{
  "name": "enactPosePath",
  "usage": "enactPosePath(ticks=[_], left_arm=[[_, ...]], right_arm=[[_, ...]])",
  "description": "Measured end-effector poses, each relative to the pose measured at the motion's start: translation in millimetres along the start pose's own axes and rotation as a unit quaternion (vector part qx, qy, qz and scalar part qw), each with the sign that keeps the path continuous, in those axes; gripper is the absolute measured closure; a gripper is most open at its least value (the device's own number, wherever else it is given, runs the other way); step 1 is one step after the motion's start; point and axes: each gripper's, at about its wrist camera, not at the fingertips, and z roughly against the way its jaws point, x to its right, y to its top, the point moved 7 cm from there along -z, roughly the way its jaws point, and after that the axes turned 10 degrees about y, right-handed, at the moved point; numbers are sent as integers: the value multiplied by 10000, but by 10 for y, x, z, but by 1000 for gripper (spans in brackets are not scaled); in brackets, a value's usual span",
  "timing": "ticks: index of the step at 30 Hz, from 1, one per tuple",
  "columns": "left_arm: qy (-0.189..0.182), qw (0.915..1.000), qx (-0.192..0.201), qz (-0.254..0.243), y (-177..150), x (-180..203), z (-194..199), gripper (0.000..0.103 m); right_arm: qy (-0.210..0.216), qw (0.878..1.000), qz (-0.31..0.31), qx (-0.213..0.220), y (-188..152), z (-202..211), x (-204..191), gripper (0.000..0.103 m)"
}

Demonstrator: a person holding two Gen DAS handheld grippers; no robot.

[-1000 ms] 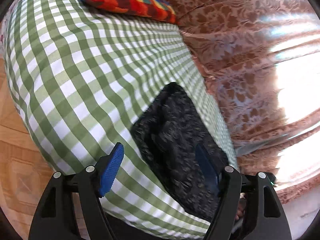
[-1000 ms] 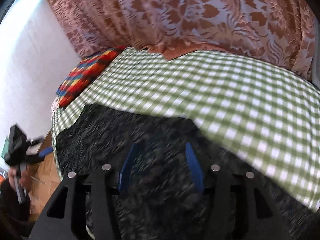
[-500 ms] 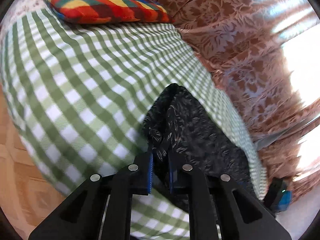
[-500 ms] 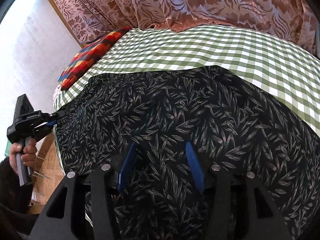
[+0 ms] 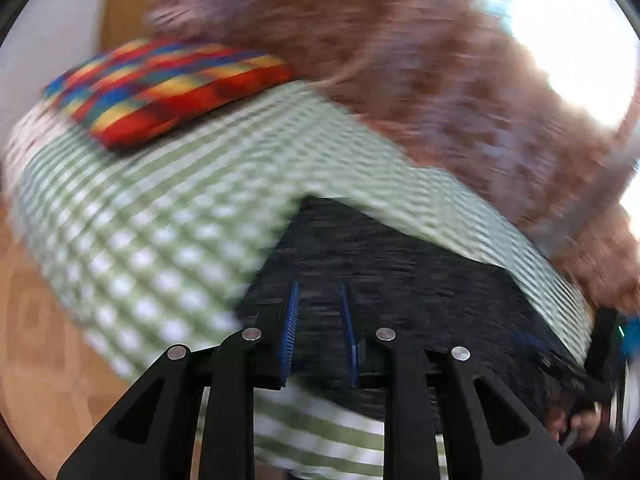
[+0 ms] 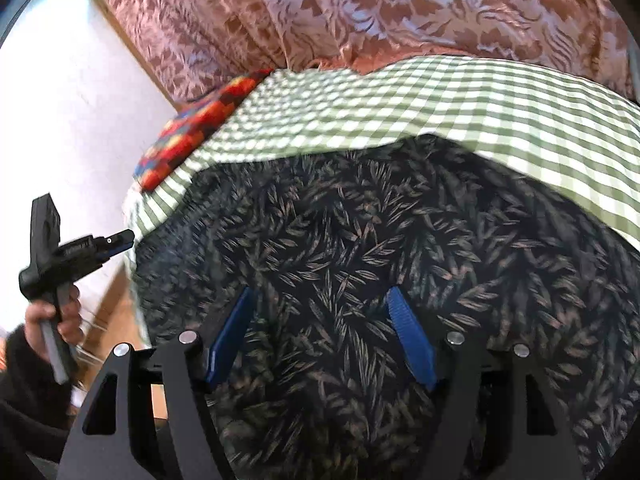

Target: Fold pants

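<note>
Seemingly 2 grippers opening over pants (image 6: 360, 240).

Soft matt cloth pants (image 6: 360, 248) with a leaf print; woven checked bedsheet (image 6: 460, 108); shiny patterned curtain (image 6: 360, 8) at twelve o'clock; wood floor (image 5: 36, 320).

Left wrist view: blurred, close, angled down along its tool (image 5: 318, 322) across the bed (image 5: 160, 216) toward the pillow (image 5: 168, 92) and curtain (image 5: 400, 80). Right wrist view: sharper, very near the pants (image 6: 360, 240), angled down past its tool (image 6: 320, 336). Both share bed, pants, pillow, curtain; the right view also catches the left tool (image 6: 120, 238).
</note>
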Motion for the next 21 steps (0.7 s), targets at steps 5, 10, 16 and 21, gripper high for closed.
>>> enactPosePath(ticks=[5,10,16,21], left_arm=[[-1258,9819,-406,-1355,-438,1007,18,84],[-1147,9619,-1105,-2224,-927,1375,-323,84],[-1300,9646,-1343,-1859,-916,1269,-462,84],[-1216,9643,-1009,-2123,-849,1479,-316,79]], right_arm=[[-45,9998,171,2,-215,339,-134,43],[-593,9975,313,-225,-653,578,-84,45],[-1186,9899,731,-283,-1196,751,-11,46],[-1038,9937,376,-207,-1156,790,41,46]])
